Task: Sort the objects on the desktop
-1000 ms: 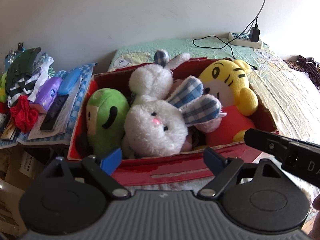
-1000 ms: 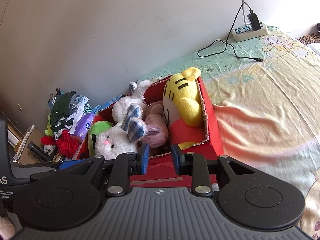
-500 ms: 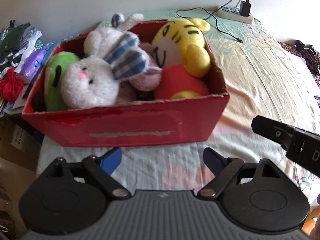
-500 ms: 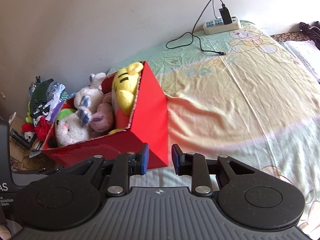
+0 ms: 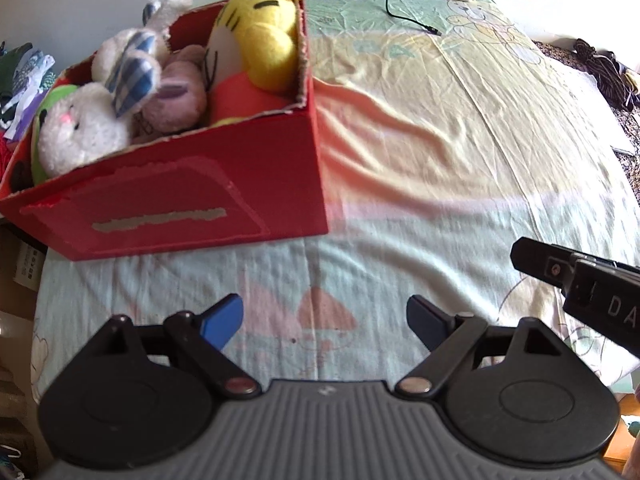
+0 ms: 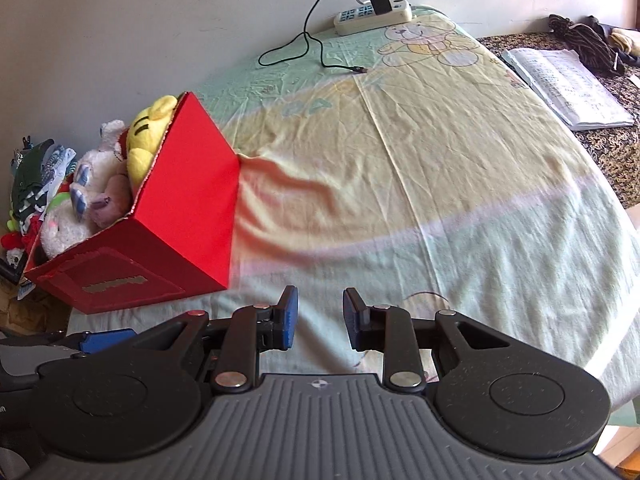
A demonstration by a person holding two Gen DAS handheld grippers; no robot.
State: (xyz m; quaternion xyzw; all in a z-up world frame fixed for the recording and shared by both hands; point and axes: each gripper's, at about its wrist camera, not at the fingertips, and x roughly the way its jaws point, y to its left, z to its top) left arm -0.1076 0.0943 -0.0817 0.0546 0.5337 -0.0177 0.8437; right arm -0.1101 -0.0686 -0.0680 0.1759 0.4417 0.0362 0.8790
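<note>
At the bottom of the left wrist view the left tool (image 5: 322, 322) hangs over the bed sheet (image 5: 440, 152) with its fingers spread wide and nothing between them. At the bottom of the right wrist view the right tool (image 6: 317, 318) has only a narrow gap between its blue pads, and this gap is also empty. Behind them, at the left of both views, the red cardboard box (image 5: 192, 200) stands on the bed, and the soft toys are inside it: a white rabbit (image 5: 80, 132) with checked ears, a pink plush (image 5: 180, 92), a yellow tiger (image 5: 260, 28) and a green toy (image 5: 40, 116) at the far left wall. No toy lies loose on the sheet, so I judge that the sorting step is finished or almost finished, and both tools are well apart from the box. The next move, if there is one, probably calls only for looking for a remaining object, or for putting the tools away. Farther, in the upper part of the frames, a power strip (image 6: 372, 16) with a black cable lies near the wall, and an open book (image 6: 568, 84) lies at the upper right. The pile of clothes (image 6: 36, 176) at the left edge is cut off and hard to make out, and the bottom of the box is hidden under the toys.
</note>
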